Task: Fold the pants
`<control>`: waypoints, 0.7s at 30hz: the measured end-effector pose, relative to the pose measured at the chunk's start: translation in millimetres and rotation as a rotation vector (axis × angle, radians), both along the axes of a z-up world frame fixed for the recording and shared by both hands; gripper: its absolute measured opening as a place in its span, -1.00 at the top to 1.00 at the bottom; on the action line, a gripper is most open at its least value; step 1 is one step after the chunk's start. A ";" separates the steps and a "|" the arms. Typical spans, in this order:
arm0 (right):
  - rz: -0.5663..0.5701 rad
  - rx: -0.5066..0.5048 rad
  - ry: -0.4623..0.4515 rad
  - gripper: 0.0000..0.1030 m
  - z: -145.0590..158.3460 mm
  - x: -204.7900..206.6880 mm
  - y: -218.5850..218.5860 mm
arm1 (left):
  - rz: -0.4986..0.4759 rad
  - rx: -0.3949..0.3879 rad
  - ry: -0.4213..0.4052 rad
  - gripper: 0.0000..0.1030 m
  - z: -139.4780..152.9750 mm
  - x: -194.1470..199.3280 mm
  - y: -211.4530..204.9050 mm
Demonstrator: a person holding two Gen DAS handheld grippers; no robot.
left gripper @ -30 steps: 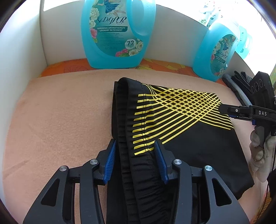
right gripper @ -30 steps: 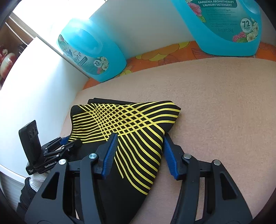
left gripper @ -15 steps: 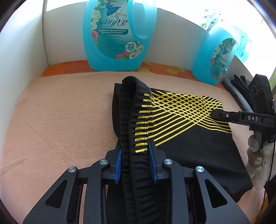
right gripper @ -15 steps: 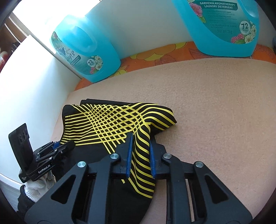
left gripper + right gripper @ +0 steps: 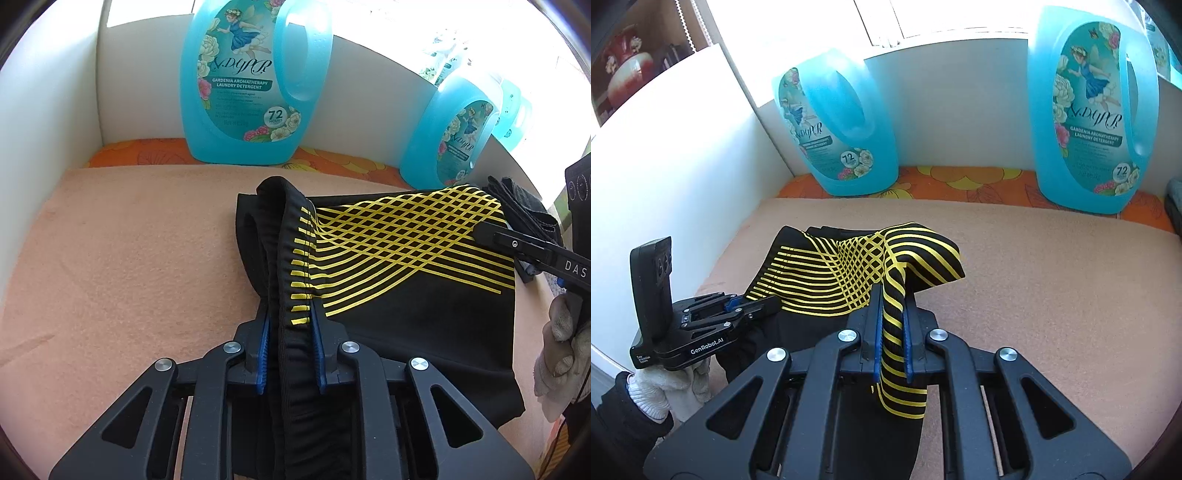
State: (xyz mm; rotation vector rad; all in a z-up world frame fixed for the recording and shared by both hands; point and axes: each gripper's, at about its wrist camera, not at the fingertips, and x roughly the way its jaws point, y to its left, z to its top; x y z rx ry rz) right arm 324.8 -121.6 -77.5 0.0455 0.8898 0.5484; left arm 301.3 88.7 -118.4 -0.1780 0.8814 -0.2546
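Black pants point(image 5: 399, 332) with a yellow crossing-line print lie on a peach towel point(image 5: 140, 258). My left gripper point(image 5: 289, 317) is shut on the ribbed waistband edge, which stands up in a ridge. My right gripper point(image 5: 892, 306) is shut on the striped hem end point(image 5: 916, 258) and holds it lifted above the towel. In the left wrist view the right gripper point(image 5: 484, 230) pinches the far side of the pants. In the right wrist view the left gripper point(image 5: 764, 304) holds the other side.
Two blue detergent jugs point(image 5: 255, 81) point(image 5: 450, 136) stand at the back on an orange floral cloth point(image 5: 332, 158). White walls point(image 5: 44, 103) close the left and back. Dark gloves point(image 5: 524, 203) lie at the right edge.
Both grippers went from open to shut on the pants. Both held edges have risen off the towel, and the striped end now drapes over the right gripper.
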 end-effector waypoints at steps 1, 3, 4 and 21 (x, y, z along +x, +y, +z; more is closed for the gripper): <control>0.004 -0.002 -0.008 0.82 2.7 -1.8 1.4 | -0.001 0.000 0.001 0.67 0.1 -0.1 0.1; 0.008 -0.004 -0.015 0.82 5.6 -3.4 3.0 | -0.001 0.000 -0.003 0.67 0.6 -0.4 0.2; 0.004 -0.010 -0.019 0.82 6.7 -3.8 3.4 | 0.000 -0.002 -0.001 0.67 0.0 0.0 0.9; 0.014 -0.062 -0.064 0.86 25.9 -20.1 5.4 | 0.018 -0.011 0.011 0.68 -4.1 5.8 0.4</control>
